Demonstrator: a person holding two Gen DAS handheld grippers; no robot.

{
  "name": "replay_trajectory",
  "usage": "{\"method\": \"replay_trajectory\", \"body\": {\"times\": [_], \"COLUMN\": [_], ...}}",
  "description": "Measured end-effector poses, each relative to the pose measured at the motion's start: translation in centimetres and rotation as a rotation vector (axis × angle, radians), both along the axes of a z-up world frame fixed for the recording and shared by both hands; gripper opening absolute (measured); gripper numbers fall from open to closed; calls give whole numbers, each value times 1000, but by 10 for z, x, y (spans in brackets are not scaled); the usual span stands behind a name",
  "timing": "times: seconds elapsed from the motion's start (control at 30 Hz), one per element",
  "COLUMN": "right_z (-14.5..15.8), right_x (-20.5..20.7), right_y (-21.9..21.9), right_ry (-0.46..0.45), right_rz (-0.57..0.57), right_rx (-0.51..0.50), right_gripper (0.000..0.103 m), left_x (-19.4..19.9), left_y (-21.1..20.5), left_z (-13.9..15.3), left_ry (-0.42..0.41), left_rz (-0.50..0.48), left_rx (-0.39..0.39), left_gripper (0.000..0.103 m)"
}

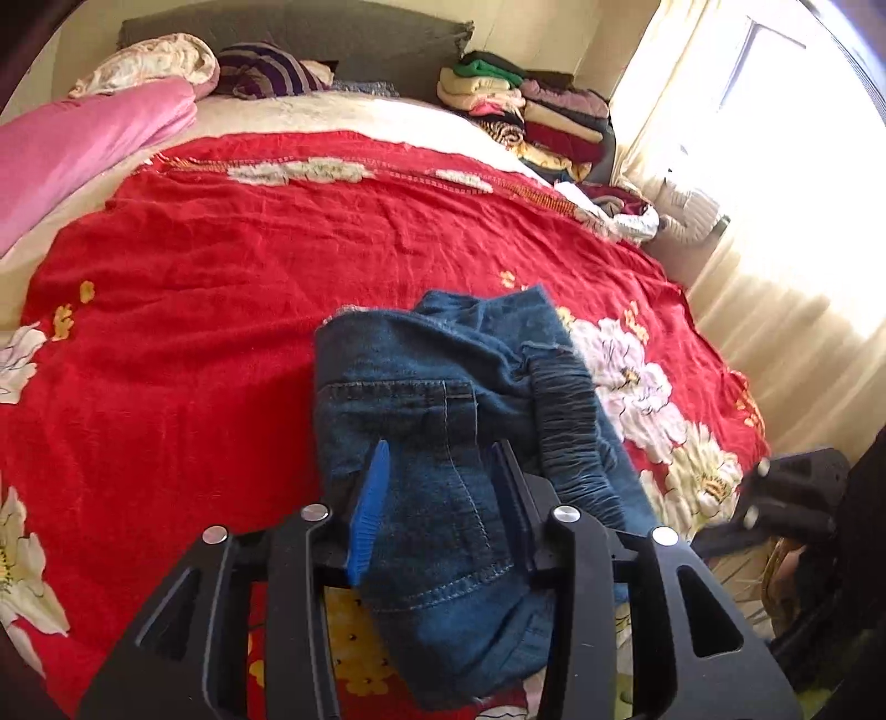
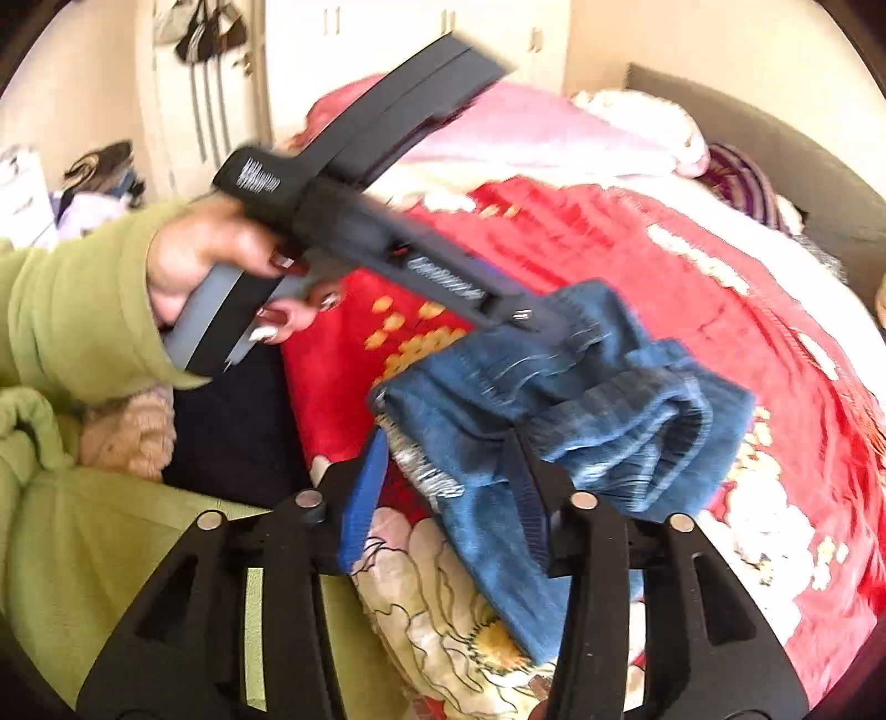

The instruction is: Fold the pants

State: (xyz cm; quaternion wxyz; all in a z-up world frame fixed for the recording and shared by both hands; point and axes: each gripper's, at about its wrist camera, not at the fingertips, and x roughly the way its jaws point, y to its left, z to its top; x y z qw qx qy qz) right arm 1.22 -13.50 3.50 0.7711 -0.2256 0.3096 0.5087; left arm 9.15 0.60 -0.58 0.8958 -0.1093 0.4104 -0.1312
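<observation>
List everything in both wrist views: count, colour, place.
jeans: 1, blue denim, bunched on the bed's near edge
bedspread: 1, red with white flowers, covering the bed
quilt: 1, pink, rolled at the far left
cushion: 1, purple striped, by the headboard
folded clothes: 1 pile, mixed colours, far right corner
curtain: 1, cream, right of the bed
wardrobe: 1, white, behind the bed
sleeve: 1, green, on the left arm
left gripper: 1, black, blue pads, denim between
right gripper: 1, same, denim between
</observation>
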Motion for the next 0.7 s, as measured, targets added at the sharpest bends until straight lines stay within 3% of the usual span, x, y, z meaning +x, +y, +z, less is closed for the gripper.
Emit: {"method": "replay_trajectory", "body": {"times": [0.07,0.13,0.27,0.33,0.7], "right_z": [11,19,34,38,44], "right_x": [2,6,24,30,51], "right_y": [-11,-19,-41,-49,-73], "right_ry": [-11,-16,-33,-38,-74], "right_rz": [-48,-98,-213,-258,-404], "right_rx": [37,73,154,178,246], "right_gripper": [42,52,65,72,86], "left_x": [-4,-10,-20,-24,-41], "left_y": [0,0,-2,-2,-3], "left_z": [7,15,28,34,57], "left_ry": [-17,-44,-87,-105,-178], "left_rz": [6,14,30,39,90], "left_rx": [-2,4,42,51,112], "left_gripper": [42,54,57,70,95]}}
